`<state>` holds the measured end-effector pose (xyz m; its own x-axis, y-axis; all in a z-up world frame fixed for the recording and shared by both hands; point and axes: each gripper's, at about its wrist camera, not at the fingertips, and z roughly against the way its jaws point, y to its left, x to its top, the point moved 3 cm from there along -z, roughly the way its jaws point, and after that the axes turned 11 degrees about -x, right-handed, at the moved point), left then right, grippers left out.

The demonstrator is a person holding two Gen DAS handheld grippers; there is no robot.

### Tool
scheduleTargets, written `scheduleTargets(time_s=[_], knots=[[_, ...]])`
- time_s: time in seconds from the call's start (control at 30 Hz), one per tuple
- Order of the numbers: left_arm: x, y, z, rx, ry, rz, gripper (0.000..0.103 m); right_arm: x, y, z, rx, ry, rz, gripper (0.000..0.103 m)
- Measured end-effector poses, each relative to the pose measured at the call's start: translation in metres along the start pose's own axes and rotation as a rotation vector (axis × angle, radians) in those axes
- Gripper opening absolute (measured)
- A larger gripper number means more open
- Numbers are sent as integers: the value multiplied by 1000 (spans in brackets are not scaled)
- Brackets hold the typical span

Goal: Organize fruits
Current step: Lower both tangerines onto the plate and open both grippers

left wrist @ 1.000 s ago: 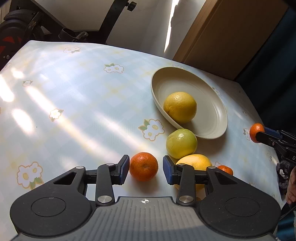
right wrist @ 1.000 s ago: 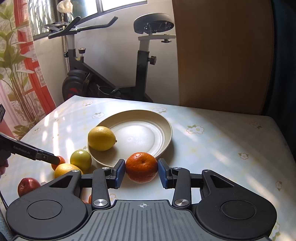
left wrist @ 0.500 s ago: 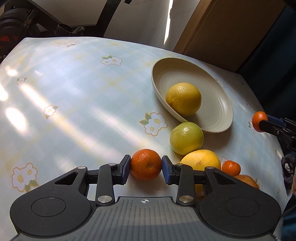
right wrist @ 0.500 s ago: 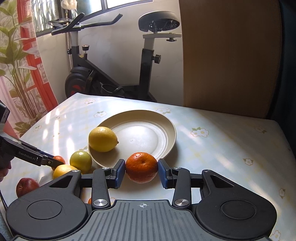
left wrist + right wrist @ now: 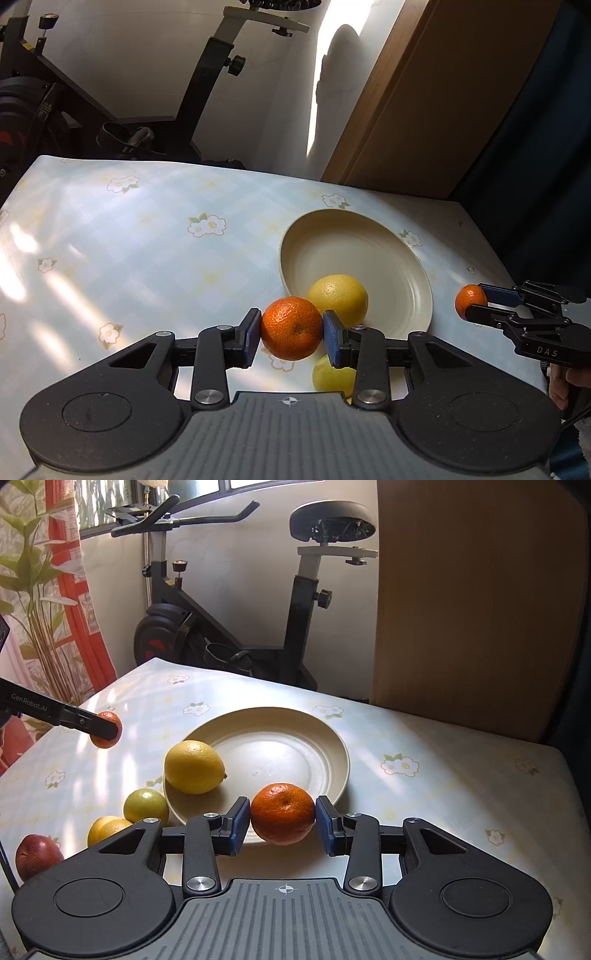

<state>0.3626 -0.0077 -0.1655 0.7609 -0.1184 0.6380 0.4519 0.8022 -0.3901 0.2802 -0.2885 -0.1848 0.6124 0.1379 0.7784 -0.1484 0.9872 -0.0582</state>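
Both tangerines are in transit: the left hand-held gripper (image 5: 291, 334) clamps one tangerine (image 5: 291, 328) mid-frame, the right hand-held gripper (image 5: 282, 821) another tangerine (image 5: 282, 813) lower centre, each probably next needing release over the plate (image 5: 325, 738).

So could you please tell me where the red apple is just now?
The red apple shows only in the right wrist view, at the lower left on the table, just left of a yellow fruit and outside the plate.

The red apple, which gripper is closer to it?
Left, probably. The left gripper hangs over the apple's side of the table, the right gripper is by the plate, farther off.
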Motion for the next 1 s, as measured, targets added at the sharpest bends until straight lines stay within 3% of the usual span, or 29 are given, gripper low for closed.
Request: scheduleTargets(time_s=[0.13,0.33,0.63,1.0], knots=[[29,-2,-20,-20,-15,2,38,12,-1,-25,-10,7,28,36],[53,-3,-65,-34,23,13,38,20,0,-67,-35,43,49,36],[56,3,-117,-31,104,21,38,19,1,-105,-62,72,72,36],[46,11,-128,-5,136,11,38,21,3,-110,-73,62,72,38]])
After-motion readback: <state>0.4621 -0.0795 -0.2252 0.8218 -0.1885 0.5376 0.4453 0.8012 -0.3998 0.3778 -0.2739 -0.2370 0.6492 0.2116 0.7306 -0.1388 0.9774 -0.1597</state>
